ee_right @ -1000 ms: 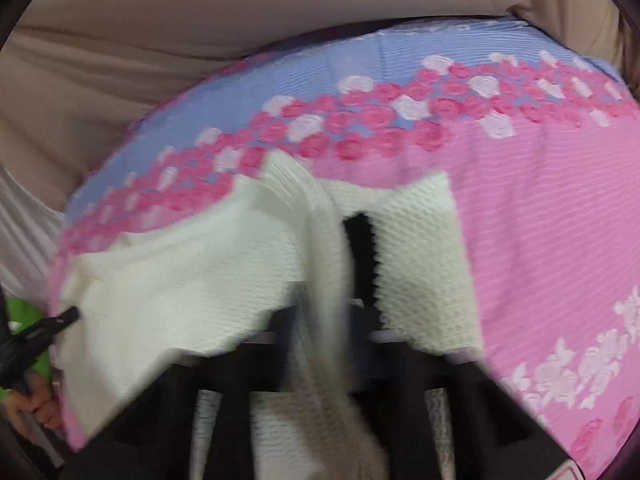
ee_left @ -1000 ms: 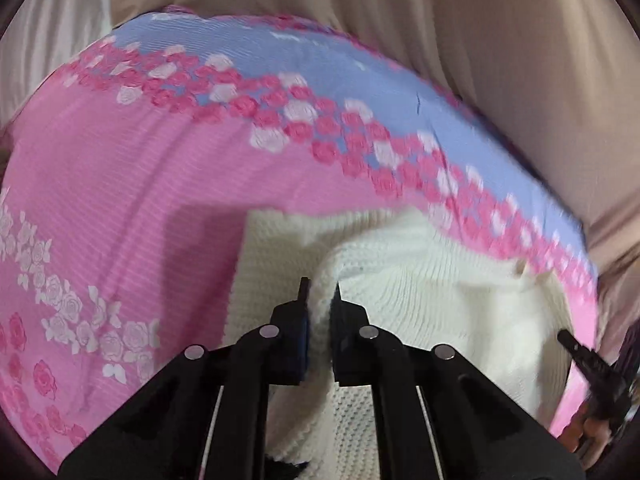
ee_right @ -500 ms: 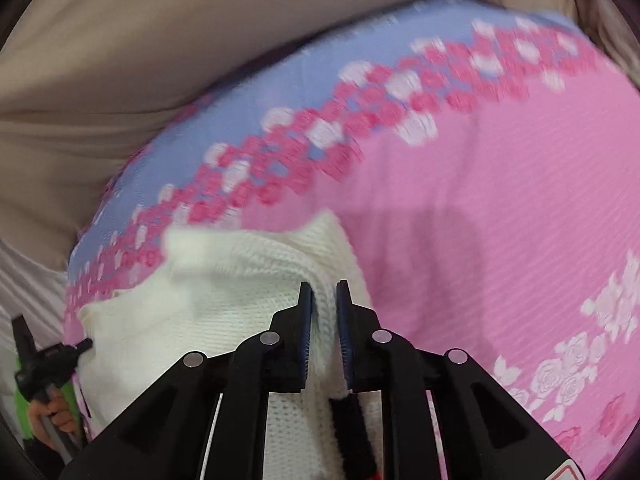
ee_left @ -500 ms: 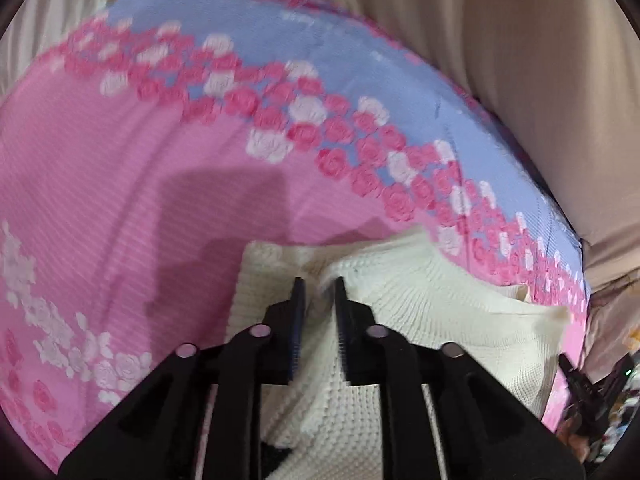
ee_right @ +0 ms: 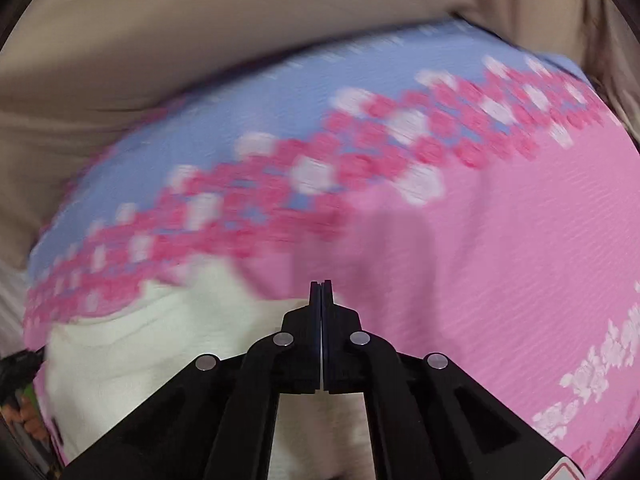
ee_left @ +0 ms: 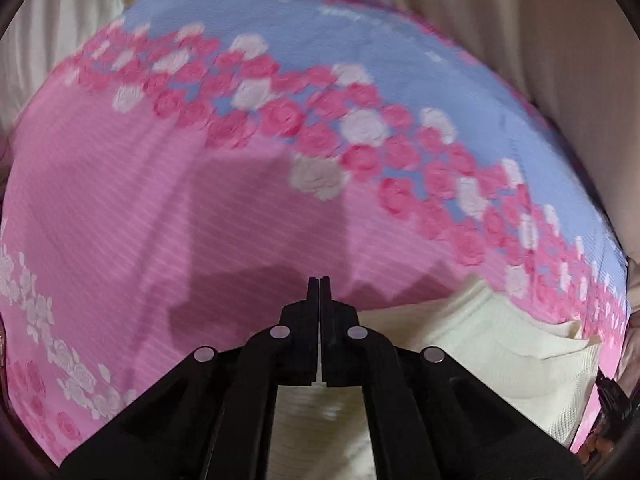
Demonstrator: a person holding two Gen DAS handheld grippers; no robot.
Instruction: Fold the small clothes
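A cream knit garment (ee_left: pixel 500 364) lies folded on a pink, floral bedspread (ee_left: pixel 120 208). In the left wrist view it sits below and right of my left gripper (ee_left: pixel 319 282), whose jaws are shut and empty above the cloth's near edge. In the right wrist view the garment (ee_right: pixel 160 344) lies below and left of my right gripper (ee_right: pixel 321 285), also shut with nothing between its fingers. Each gripper's tip (ee_right: pixel 20 360) shows at the edge of the other's view.
The bedspread has a band of pink and white roses (ee_left: pixel 360 132) and a blue strip (ee_left: pixel 400 60) at its far side. Beige fabric (ee_right: pixel 200 40) hangs beyond the blue edge. Pink cloth (ee_right: pixel 500 260) stretches right of the garment.
Both grippers let go of the garment, shut fully and pulled back toward its near side. The cloth now lies flat and lower in both views.
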